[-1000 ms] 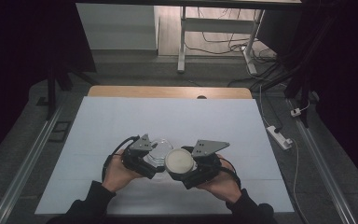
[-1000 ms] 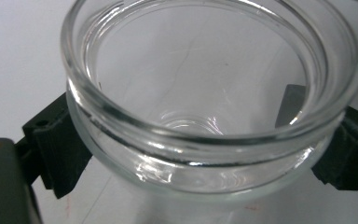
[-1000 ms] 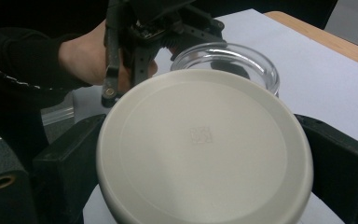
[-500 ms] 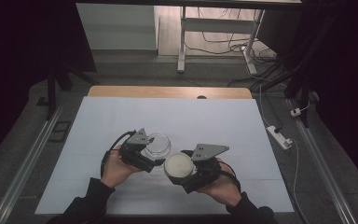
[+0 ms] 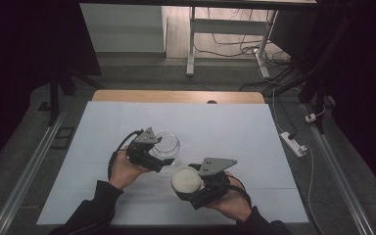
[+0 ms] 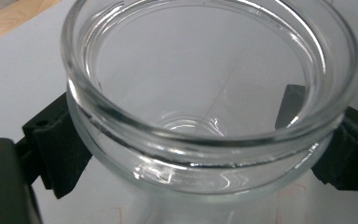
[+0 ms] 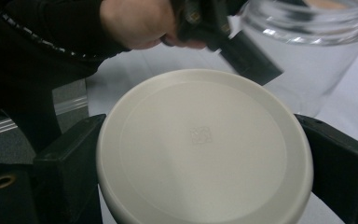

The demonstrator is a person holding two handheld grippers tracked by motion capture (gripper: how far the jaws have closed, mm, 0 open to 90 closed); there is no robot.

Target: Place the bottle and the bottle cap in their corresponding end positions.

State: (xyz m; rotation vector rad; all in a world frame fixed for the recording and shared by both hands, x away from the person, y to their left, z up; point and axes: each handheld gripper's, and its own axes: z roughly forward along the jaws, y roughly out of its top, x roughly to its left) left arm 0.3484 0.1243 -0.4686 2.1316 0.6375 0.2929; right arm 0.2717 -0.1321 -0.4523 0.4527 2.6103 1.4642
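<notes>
A clear glass jar [image 5: 166, 144] stands open-mouthed on the white table, and my left gripper [image 5: 162, 155] is shut on it. In the left gripper view the jar [image 6: 205, 98] is empty, with a black jaw pressed against each side below its rim. My right gripper [image 5: 188, 185] is shut on a round cream lid [image 5: 186, 179], held flat just in front and to the right of the jar. In the right gripper view the lid [image 7: 205, 149] sits between both jaws, with the jar [image 7: 307, 51] and the left hand beyond it.
The white table top [image 5: 235, 132] has open room behind and to both sides of the hands. A wooden strip [image 5: 176, 96] runs along its far edge. On the floor to the right lies a power strip [image 5: 293, 143] with cables.
The two grippers have drawn apart: the left one has carried the jar away and to the left, and the right one has brought the lid nearer the front edge and to the right.
</notes>
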